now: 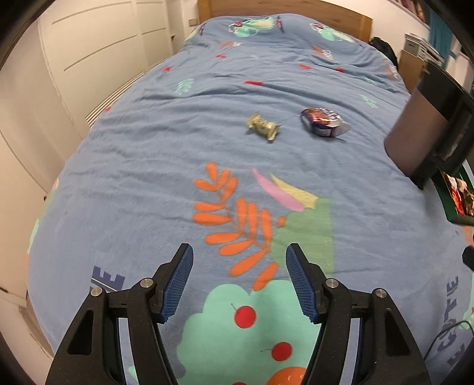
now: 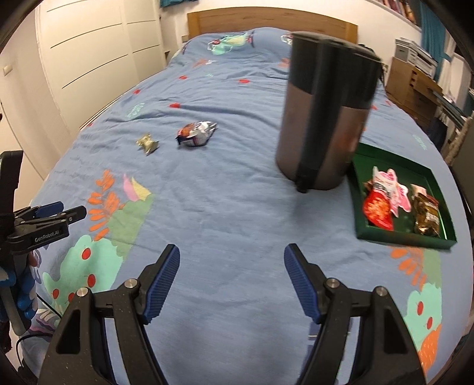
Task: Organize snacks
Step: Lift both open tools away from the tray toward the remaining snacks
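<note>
Over blue patterned bedspread, both claws empty: left gripper, right gripper apart. Risk: crinkly gold-wrapped candy slipping; tall steel canister beside green tray toppling.

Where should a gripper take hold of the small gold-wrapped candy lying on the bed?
Probably across the plump middle of the gold-wrapped candy, coming down from above. It lies flat on the bedspread with twisted ends flaring either side, and the fuller middle gives the pads more to close on.

Both cameras sit just above the blue bed cover, looking down and toward the wooden headboard. Both see the gold candy and the metal can. Only the right wrist view shows the whole green tray.
</note>
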Demonstrator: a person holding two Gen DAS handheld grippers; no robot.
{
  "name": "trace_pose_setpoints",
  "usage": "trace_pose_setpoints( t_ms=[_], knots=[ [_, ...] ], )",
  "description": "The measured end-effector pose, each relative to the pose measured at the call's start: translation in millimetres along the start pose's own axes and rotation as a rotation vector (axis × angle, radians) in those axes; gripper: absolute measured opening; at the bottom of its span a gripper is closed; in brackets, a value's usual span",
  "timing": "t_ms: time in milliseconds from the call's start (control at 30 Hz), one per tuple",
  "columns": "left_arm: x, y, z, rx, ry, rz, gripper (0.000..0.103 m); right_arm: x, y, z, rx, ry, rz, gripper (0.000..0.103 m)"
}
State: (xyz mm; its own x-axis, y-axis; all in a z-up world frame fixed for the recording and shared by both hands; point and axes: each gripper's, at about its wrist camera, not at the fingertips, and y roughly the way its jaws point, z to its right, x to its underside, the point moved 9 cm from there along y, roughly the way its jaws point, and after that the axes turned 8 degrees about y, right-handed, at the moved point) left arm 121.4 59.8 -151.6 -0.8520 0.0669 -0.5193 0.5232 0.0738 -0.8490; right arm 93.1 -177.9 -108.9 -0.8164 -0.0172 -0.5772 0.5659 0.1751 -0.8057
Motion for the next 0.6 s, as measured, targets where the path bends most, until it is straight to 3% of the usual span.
trace_pose_setpoints(
  t_ms=[333, 600],
  knots=[
    [-3.3, 29.1, -7.2, 0.061, -0.087, -0.057, 0.059, -10.2, 36.0, -30.5, -0.036, -0.06, -0.044, 0.103],
    [-33.9, 47.5, -9.7, 0.131, -0.167, -0.05, 0.059, -42.5, 68.3, -54.4, -0.085, -0.081, -0.038, 0.103]
  ],
)
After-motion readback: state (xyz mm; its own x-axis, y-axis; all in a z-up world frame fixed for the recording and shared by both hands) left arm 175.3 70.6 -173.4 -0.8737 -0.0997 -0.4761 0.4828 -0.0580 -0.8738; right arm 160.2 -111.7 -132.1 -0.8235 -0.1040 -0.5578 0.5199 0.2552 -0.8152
